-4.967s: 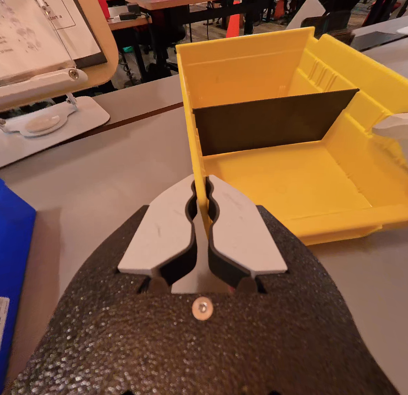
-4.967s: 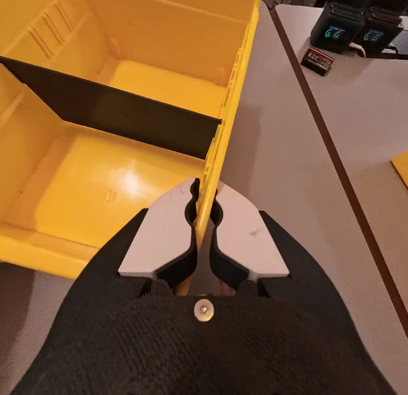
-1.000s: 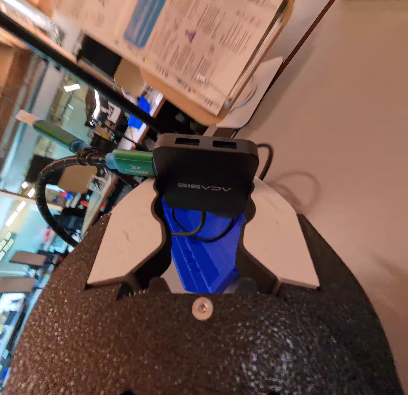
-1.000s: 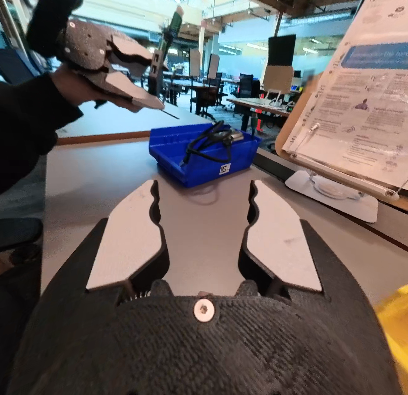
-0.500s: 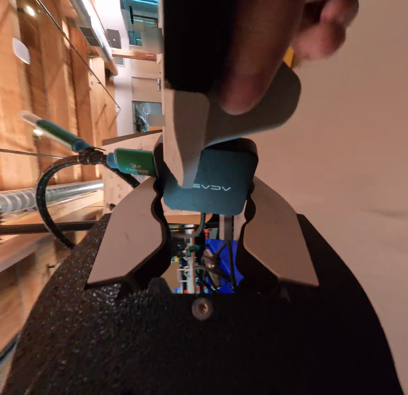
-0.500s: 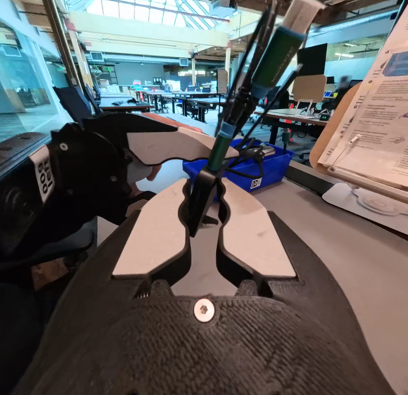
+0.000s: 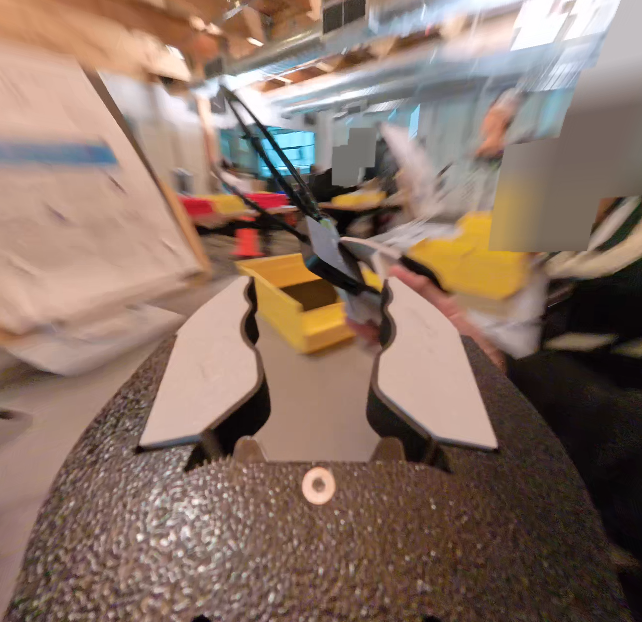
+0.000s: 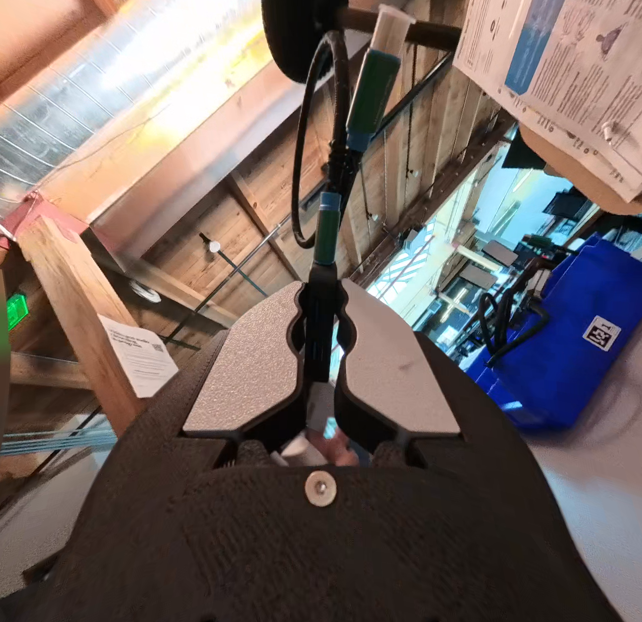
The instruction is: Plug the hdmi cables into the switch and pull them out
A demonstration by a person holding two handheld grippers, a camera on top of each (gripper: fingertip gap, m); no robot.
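1. The right gripper's [image 8: 321,292] fingers [image 8: 257,355] were clamped on the edge of the black switch [image 8: 319,322], held up in the air with its thin side toward the camera.
2. A green-plugged hdmi cable [image 8: 326,235] sat in the switch's top end; its black cord looped round, and a second green plug [image 8: 373,91] with a clear cap hung free above.
3. The left gripper's [image 7: 318,301] fingers [image 7: 208,372] stood wide apart, holding nothing.
4. Beyond them, blurred, the right gripper [image 7: 351,254] held the switch over a yellow bin [image 7: 298,313].
5. A blue bin [image 8: 569,355] with black cables sat on the table [image 8: 590,501] to the right.
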